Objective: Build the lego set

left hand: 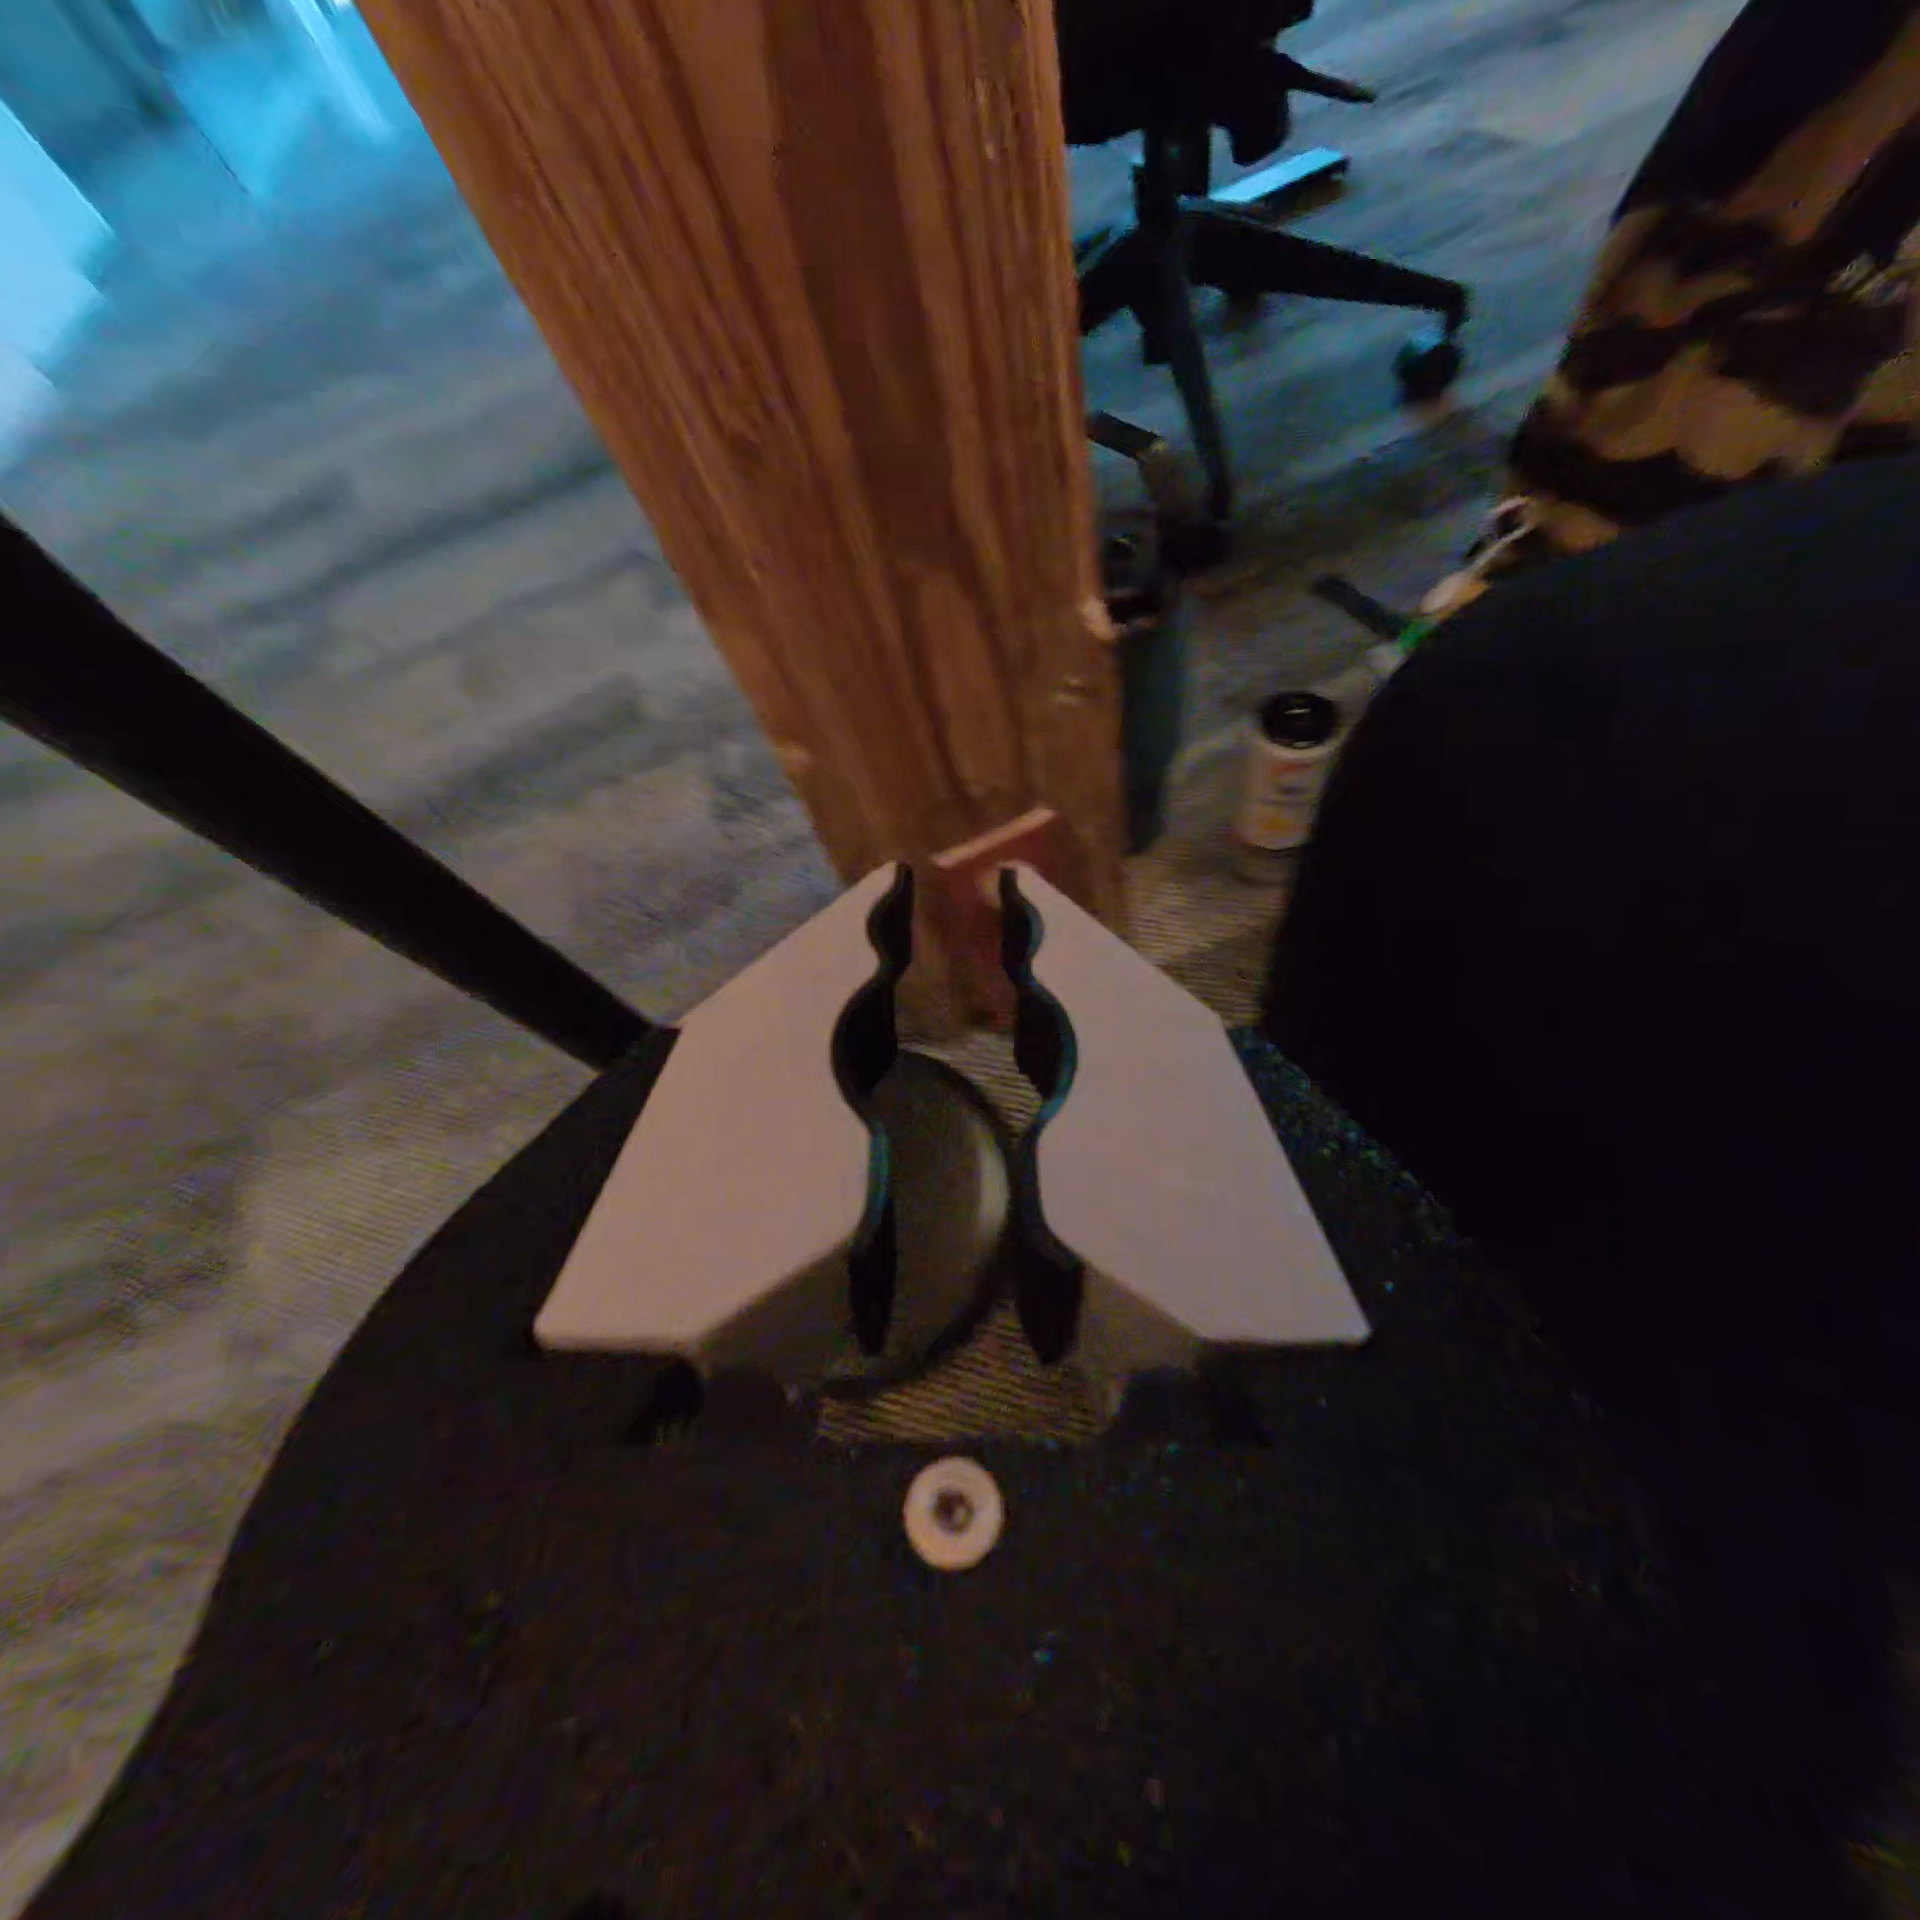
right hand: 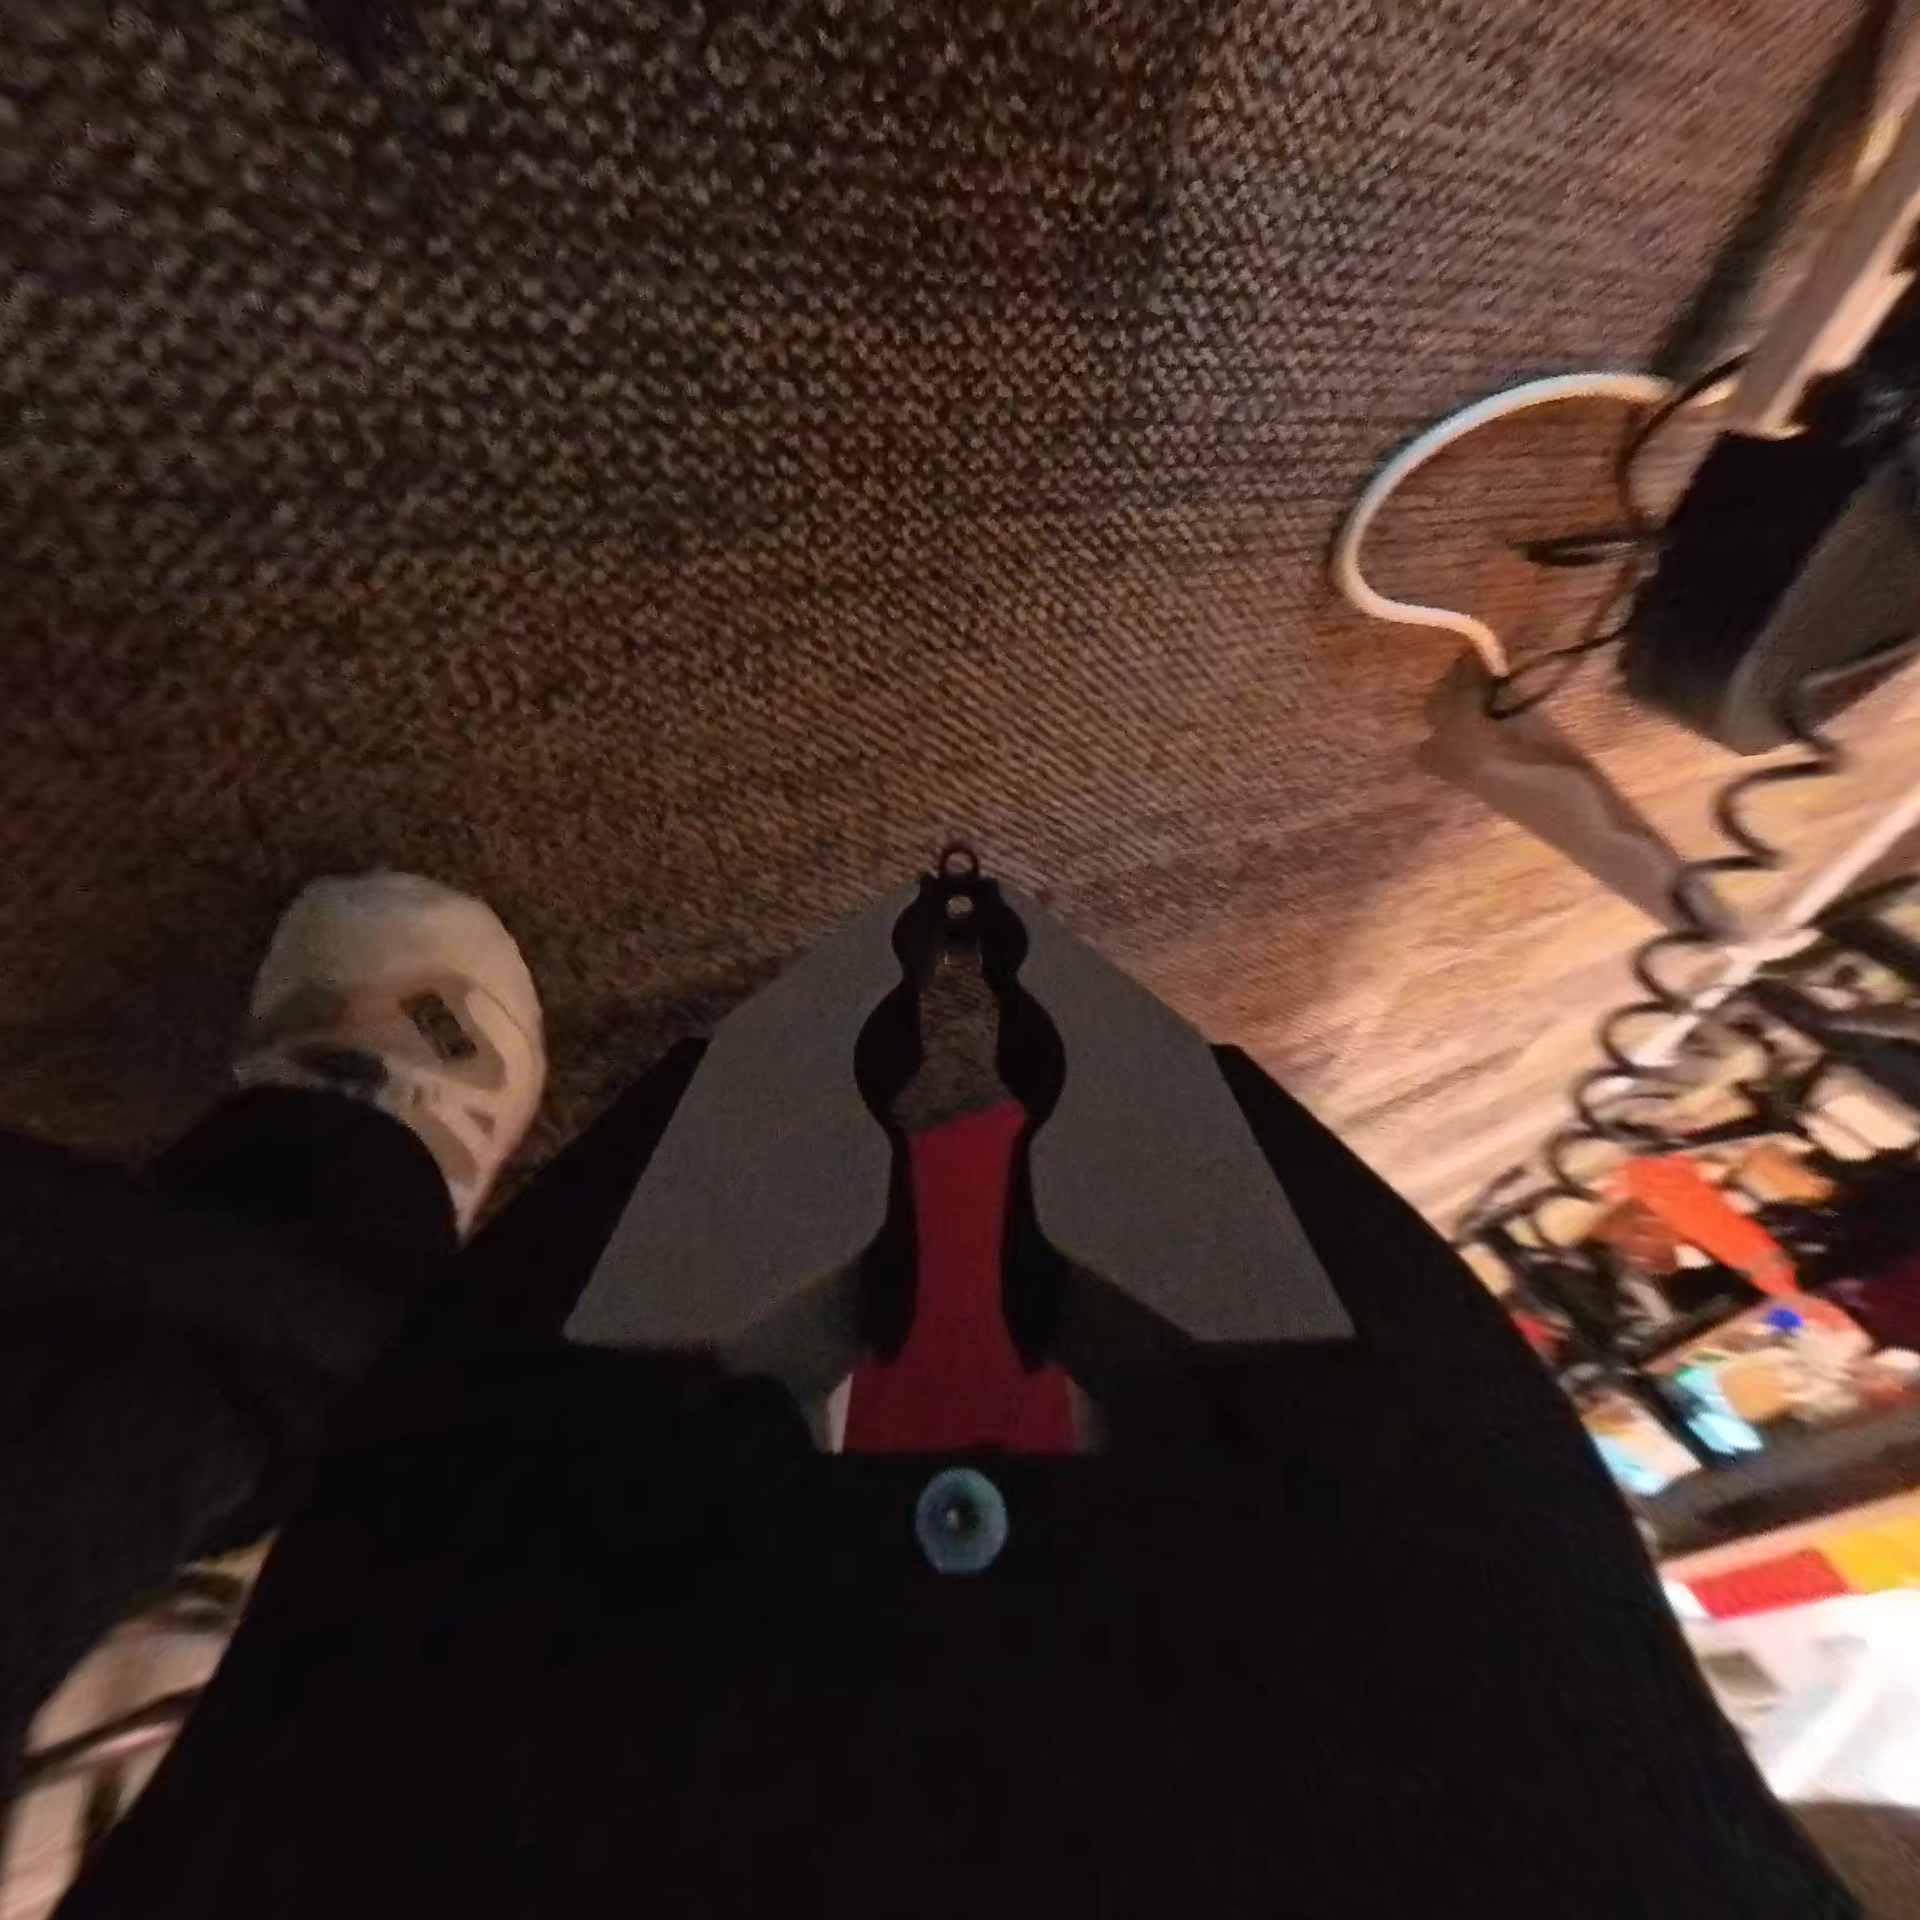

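My left gripper points down toward the carpet beside a wooden table leg. It is shut on a small reddish-brown lego piece that sticks out between the fingertips. My right gripper also points at the carpet, and its jaws are nearly closed on a tiny black piece with a ring end at the tips. A red thing shows in the gap nearer the finger bases; I cannot tell whether it is held. Red and yellow lego bricks lie at the lower right.
An office chair base, a black pole, a can, a person's patterned trouser leg and a dark rounded mass surround the left gripper. The right wrist view shows a white shoe, a coiled cable and clutter.
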The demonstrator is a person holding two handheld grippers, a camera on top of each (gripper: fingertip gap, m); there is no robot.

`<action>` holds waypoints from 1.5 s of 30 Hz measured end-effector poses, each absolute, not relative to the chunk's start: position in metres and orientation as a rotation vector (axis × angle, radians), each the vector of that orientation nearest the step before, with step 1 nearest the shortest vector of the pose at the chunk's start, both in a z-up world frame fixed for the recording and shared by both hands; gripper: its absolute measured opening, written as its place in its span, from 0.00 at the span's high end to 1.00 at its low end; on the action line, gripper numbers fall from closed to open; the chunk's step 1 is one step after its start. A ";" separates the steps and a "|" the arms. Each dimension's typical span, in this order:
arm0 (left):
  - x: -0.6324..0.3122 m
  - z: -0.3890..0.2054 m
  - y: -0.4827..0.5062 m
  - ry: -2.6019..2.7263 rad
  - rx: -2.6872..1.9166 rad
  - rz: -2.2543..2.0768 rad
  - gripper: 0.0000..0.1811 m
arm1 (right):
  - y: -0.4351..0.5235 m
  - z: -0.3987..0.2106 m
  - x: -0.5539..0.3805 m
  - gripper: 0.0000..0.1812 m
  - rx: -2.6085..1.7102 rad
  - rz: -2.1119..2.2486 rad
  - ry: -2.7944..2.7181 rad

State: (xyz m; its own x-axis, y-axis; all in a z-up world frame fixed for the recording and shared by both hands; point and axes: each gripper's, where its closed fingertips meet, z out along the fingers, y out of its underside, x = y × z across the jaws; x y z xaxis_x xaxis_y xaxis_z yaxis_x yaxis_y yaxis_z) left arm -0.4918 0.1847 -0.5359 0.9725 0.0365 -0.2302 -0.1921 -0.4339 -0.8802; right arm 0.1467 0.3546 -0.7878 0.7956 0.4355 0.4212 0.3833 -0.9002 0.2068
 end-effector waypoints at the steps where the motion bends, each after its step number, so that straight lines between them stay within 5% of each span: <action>1: -0.481 -0.541 0.184 0.040 -2.046 0.162 0.93 | 0.350 -0.773 0.142 0.97 2.865 0.743 0.699; 4: -0.450 -0.540 0.170 -0.070 -2.229 -0.048 0.91 | 0.339 -0.729 0.119 0.97 2.854 0.772 0.887; 13: -0.385 -0.388 0.245 0.535 -2.277 -0.367 0.90 | 0.288 -0.624 -0.001 0.97 3.164 0.511 1.046; 21: -0.281 -0.370 0.317 0.733 -1.933 -0.541 0.91 | 0.274 -0.490 -0.148 0.97 3.632 0.194 1.498; 26: -0.194 -0.328 0.308 0.838 -1.607 -0.631 0.87 | 0.240 -0.376 -0.142 0.97 3.990 0.269 1.424; 29: -0.145 -0.286 0.306 0.938 -1.408 -0.669 0.94 | 0.219 -0.295 -0.134 0.97 4.193 0.227 1.403; 36: -0.057 -0.197 0.222 1.135 -1.465 -1.211 0.90 | 0.153 -0.166 -0.048 0.98 4.425 -0.054 0.777; 45: 0.038 -0.160 0.191 1.481 -1.313 -1.316 0.80 | 0.180 -0.153 0.109 0.97 4.215 1.475 0.993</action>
